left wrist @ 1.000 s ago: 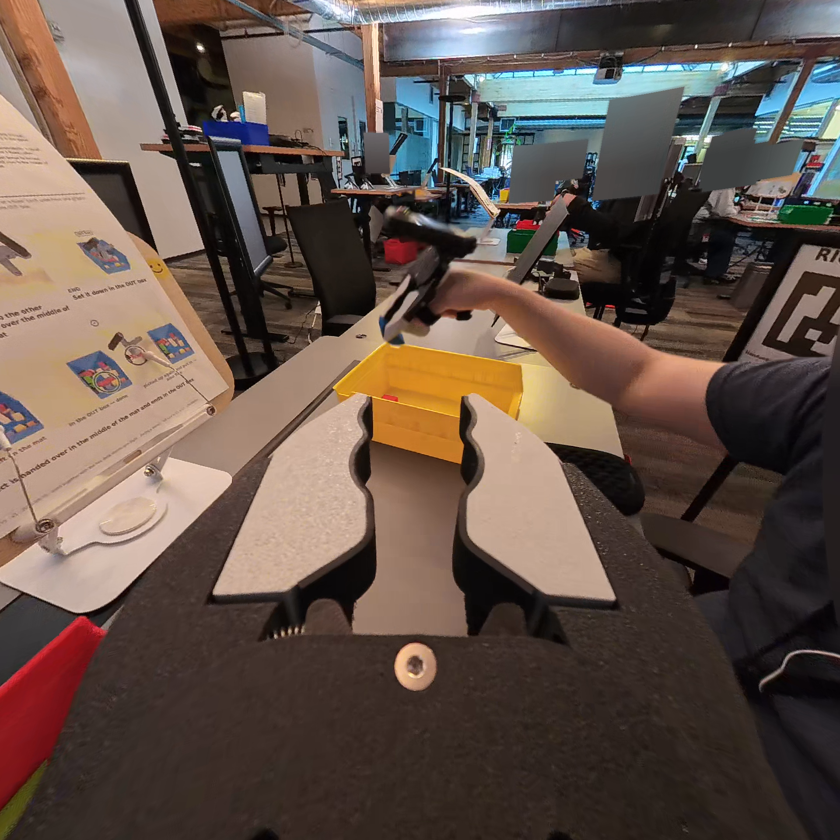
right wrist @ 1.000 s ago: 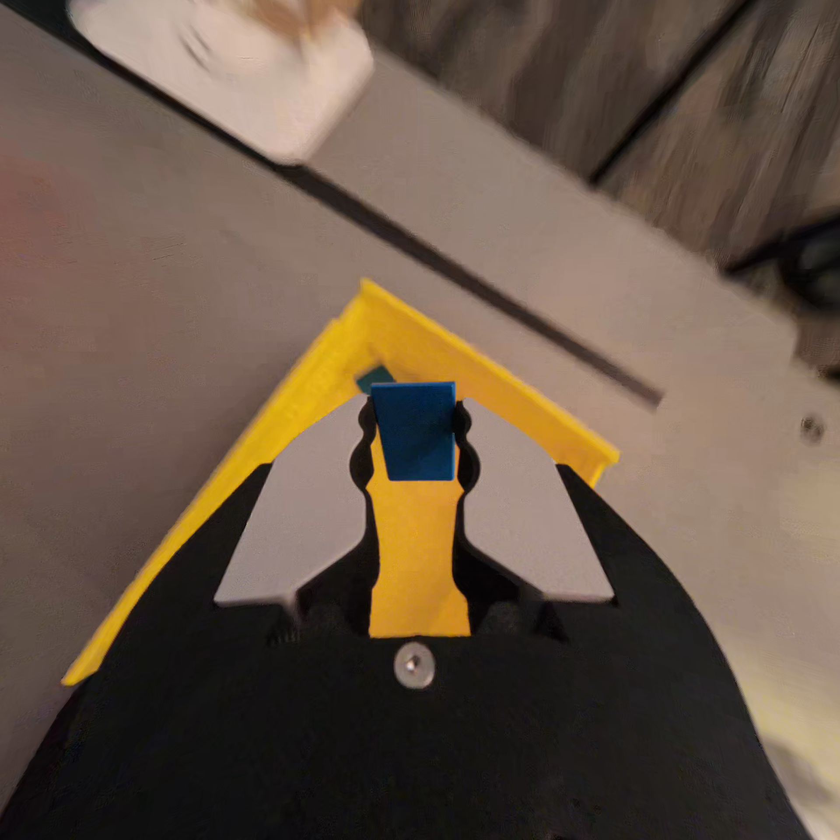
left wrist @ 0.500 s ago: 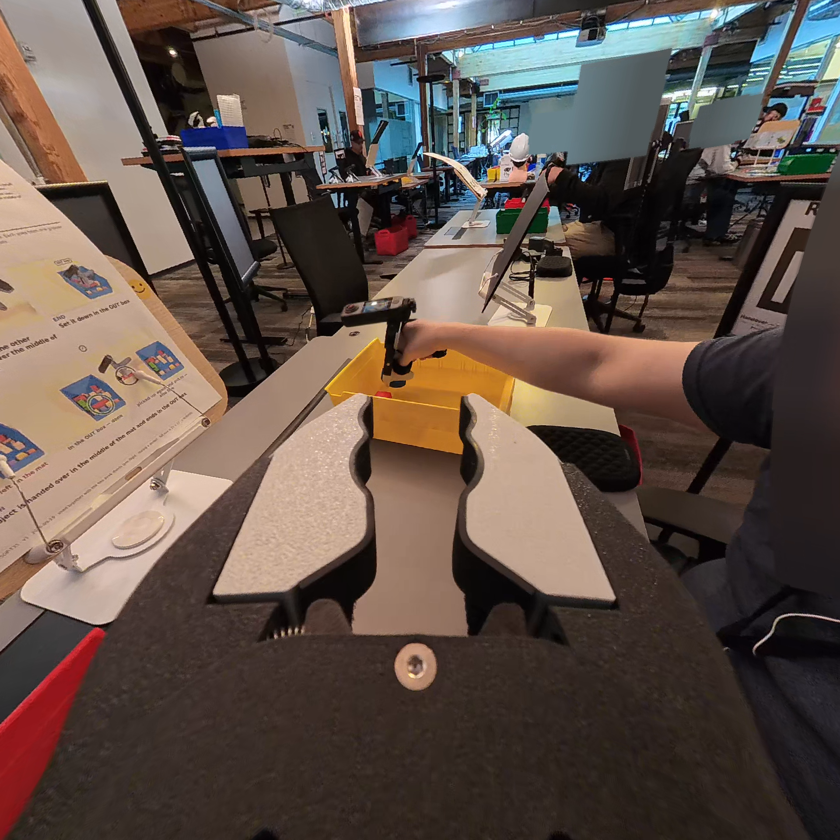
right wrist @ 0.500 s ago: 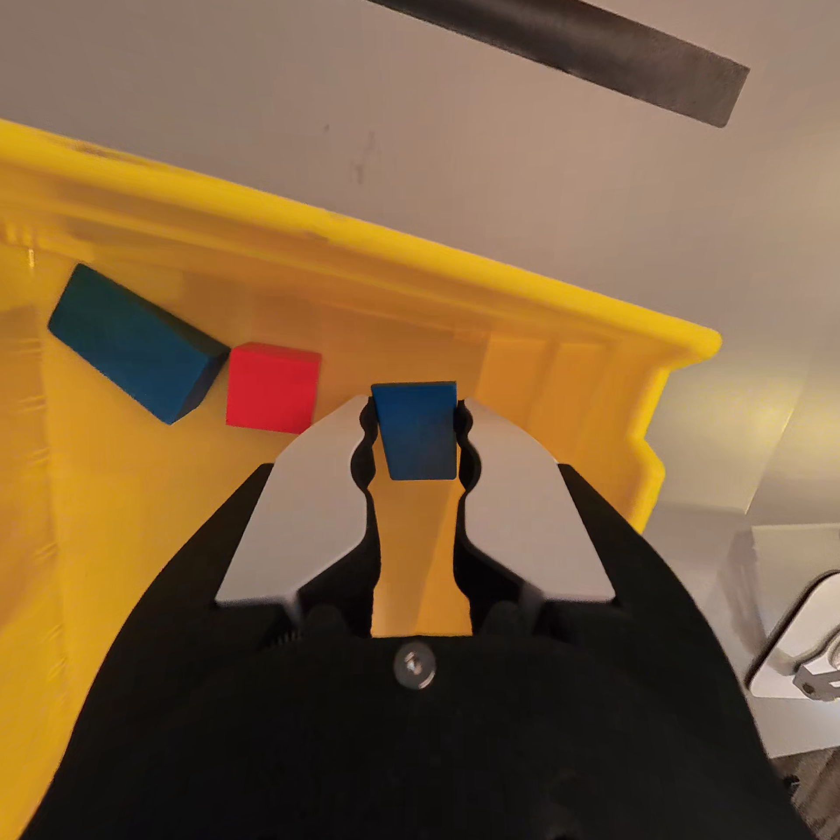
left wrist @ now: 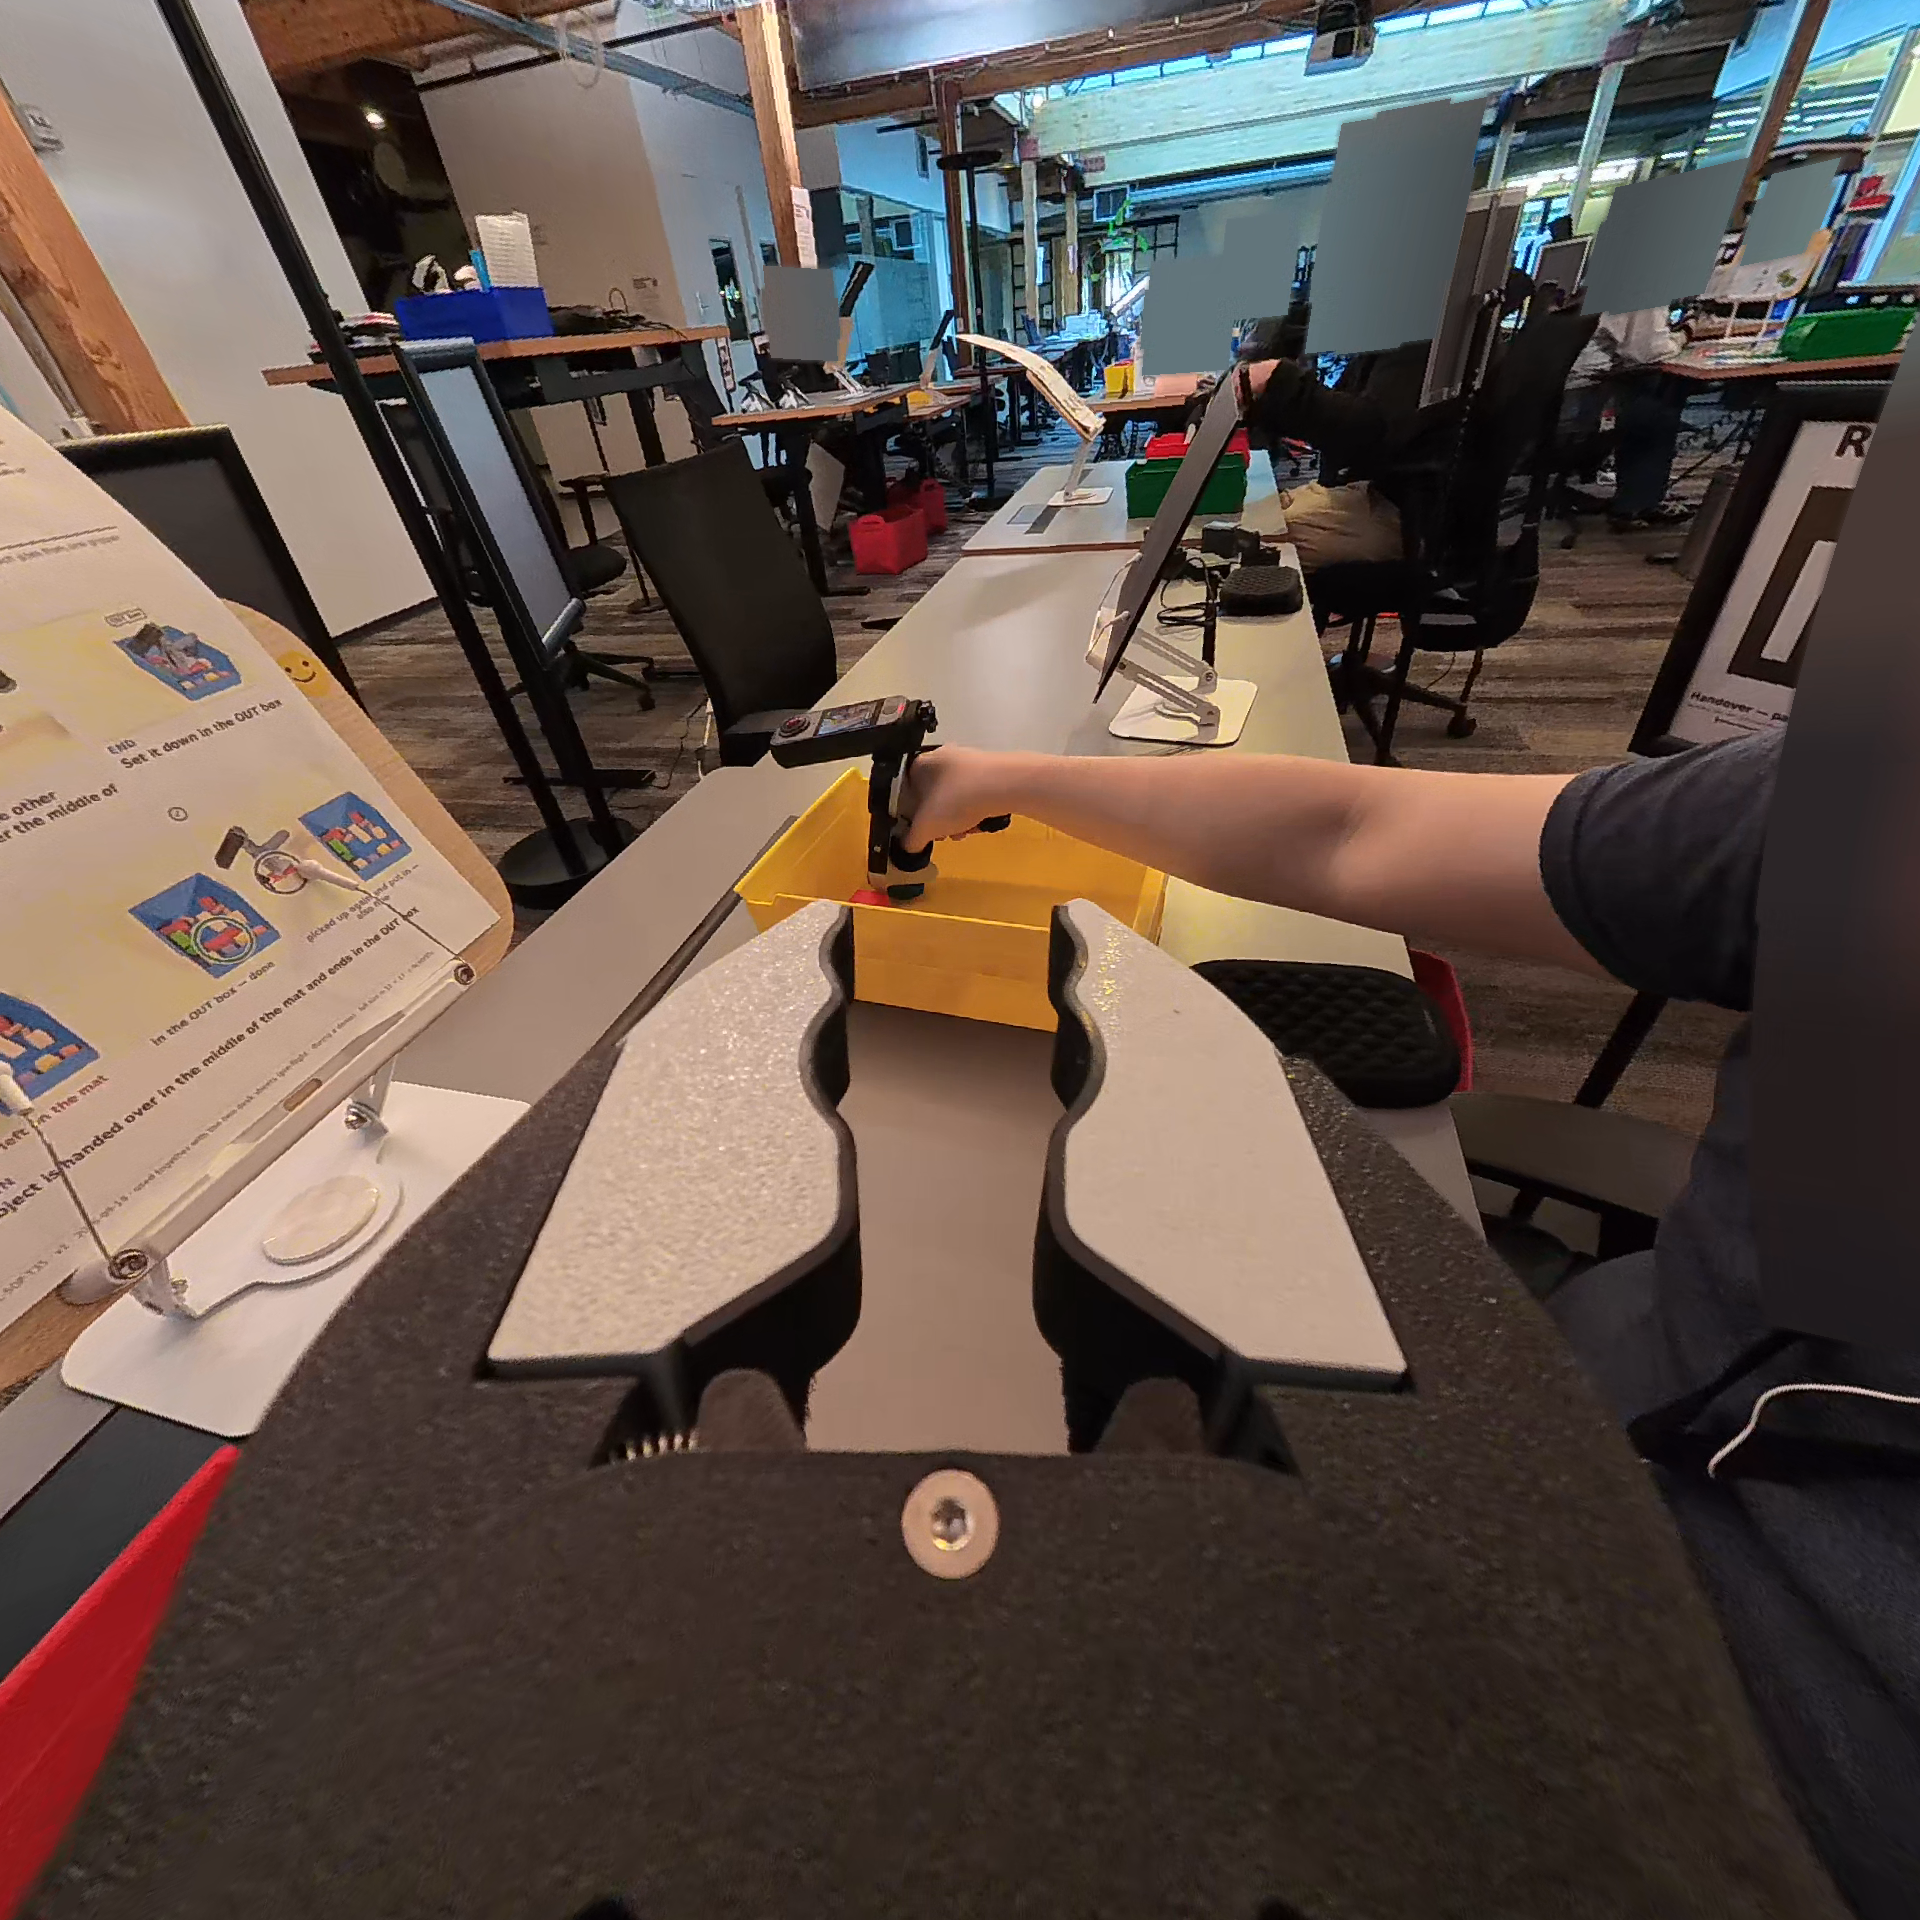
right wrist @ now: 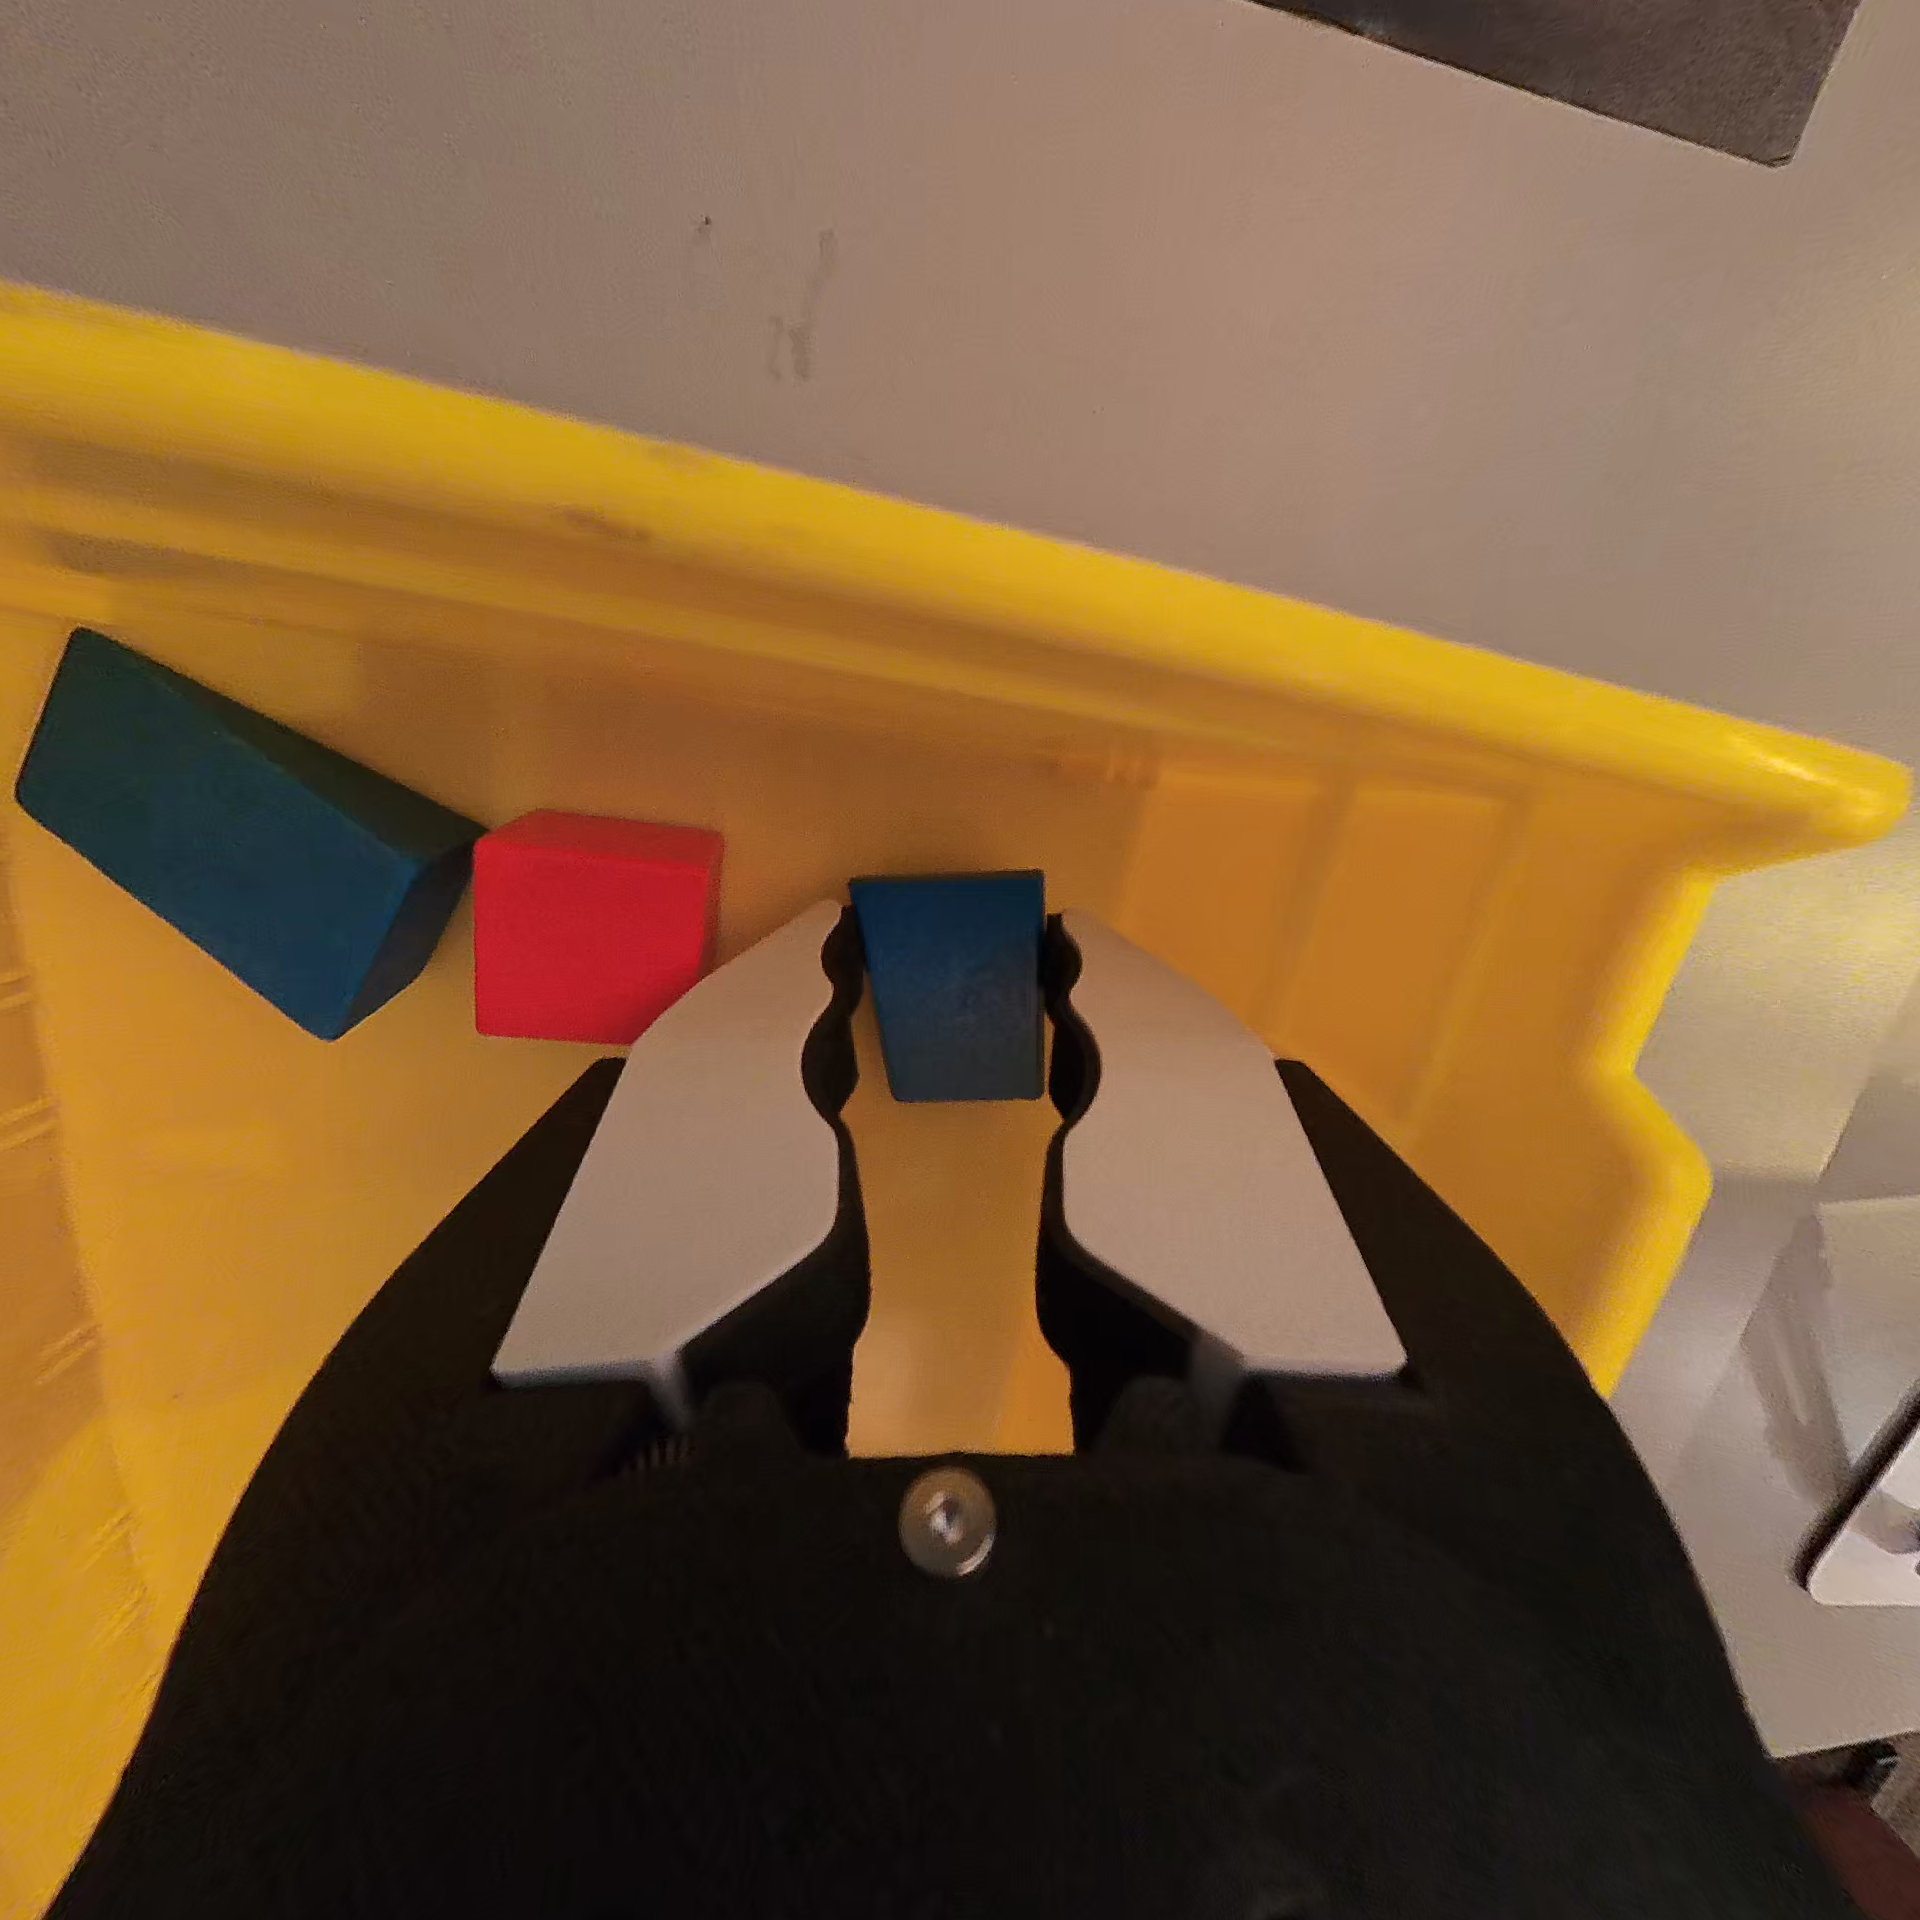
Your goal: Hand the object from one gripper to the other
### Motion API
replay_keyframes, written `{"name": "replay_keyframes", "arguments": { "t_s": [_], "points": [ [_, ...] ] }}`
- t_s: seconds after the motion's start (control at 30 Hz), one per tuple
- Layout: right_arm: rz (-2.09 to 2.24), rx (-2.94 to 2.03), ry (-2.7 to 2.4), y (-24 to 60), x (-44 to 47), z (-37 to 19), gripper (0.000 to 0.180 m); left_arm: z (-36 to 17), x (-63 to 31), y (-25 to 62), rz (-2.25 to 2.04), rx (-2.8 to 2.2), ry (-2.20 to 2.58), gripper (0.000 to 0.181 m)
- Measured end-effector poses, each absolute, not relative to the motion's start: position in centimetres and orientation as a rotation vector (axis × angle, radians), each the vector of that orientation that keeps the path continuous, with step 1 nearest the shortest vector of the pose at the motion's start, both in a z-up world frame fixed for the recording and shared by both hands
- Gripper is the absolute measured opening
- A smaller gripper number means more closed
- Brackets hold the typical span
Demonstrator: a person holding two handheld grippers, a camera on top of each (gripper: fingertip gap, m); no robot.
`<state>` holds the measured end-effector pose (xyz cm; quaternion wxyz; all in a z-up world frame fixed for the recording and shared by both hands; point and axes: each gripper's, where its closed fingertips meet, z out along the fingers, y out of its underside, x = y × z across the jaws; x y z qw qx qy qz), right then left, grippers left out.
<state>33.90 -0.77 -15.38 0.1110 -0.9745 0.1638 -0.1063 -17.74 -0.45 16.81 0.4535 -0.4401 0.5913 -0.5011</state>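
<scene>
Pinching a blue block [right wrist: 956, 987] between its wavy-edged fingertips, the right gripper [right wrist: 948, 935] reaches down into the yellow bin [right wrist: 1351, 665]; both grey fingers press against the block's sides, and the block is a smooth, matte, squarish piece that narrows slightly toward the camera. Whether it rests on the bin floor or hangs just above it cannot be told. Just left of the fingertips a red cube [right wrist: 592, 925] sits on the bin floor, and beside that lies a longer dark teal block [right wrist: 218, 821], angled with one corner touching or nearly touching the cube. The bin is glossy moulded plastic with a rounded rim and ribbed walls, standing on a pale grey table [right wrist: 1039, 260].

The left gripper [left wrist: 951, 987] holds nothing; its jaws stand spread with a wide gap, showing grainy grey finger faces set in rough black foam-like housing. It hovers over the table short of the bin [left wrist: 966, 956]. Farther off, the right gripper [left wrist: 899, 883] points straight down into the bin, gripped by a hand [left wrist: 945, 800]. An illustrated instruction sheet [left wrist: 187, 883] leans on a white stand at left.
</scene>
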Motion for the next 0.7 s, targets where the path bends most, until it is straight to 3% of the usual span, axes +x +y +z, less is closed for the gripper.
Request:
{"name": "replay_keyframes", "arguments": {
  "t_s": [0.7],
  "points": [
    [-0.349, -2.835, 0.433, -0.31, 33.88, -15.28, 0.035, 16.54, -17.87, -0.28, -1.236, -1.097, 1.473, 0.033]
  ]
}}
